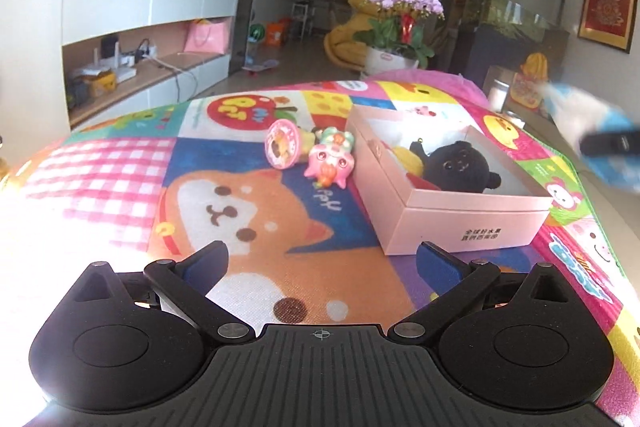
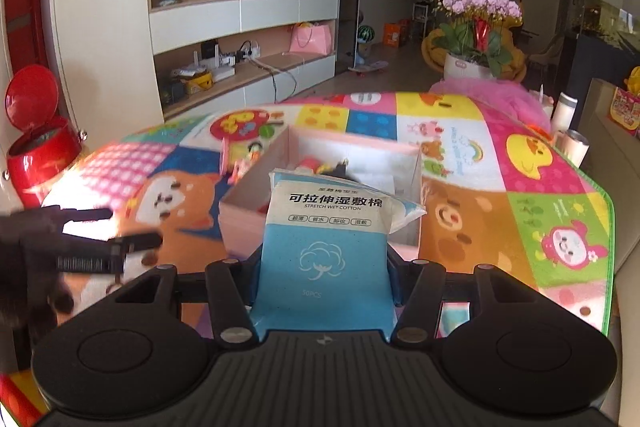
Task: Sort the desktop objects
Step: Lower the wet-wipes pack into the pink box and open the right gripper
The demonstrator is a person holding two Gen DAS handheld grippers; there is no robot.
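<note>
A pink open box [image 1: 472,213] sits on the cartoon mat and holds a black plush toy [image 1: 460,165] and a yellow toy [image 1: 408,157]. Left of the box lie a pink figurine [image 1: 330,161] and a round pink toy [image 1: 282,143]. My left gripper [image 1: 322,261] hovers over the mat near the box's front corner, jaws wide open and empty. My right gripper [image 2: 324,267] is shut on a blue and white wet cotton pack [image 2: 326,239], held above the near side of the box [image 2: 240,211]. The pack shows blurred at the right edge of the left wrist view [image 1: 600,143].
The colourful cartoon mat [image 1: 120,179] covers the table. A red bin [image 2: 38,143] with its lid up stands off the left side. A potted orchid [image 1: 400,23] stands beyond the far edge. A white bottle [image 2: 564,113] stands past the right edge.
</note>
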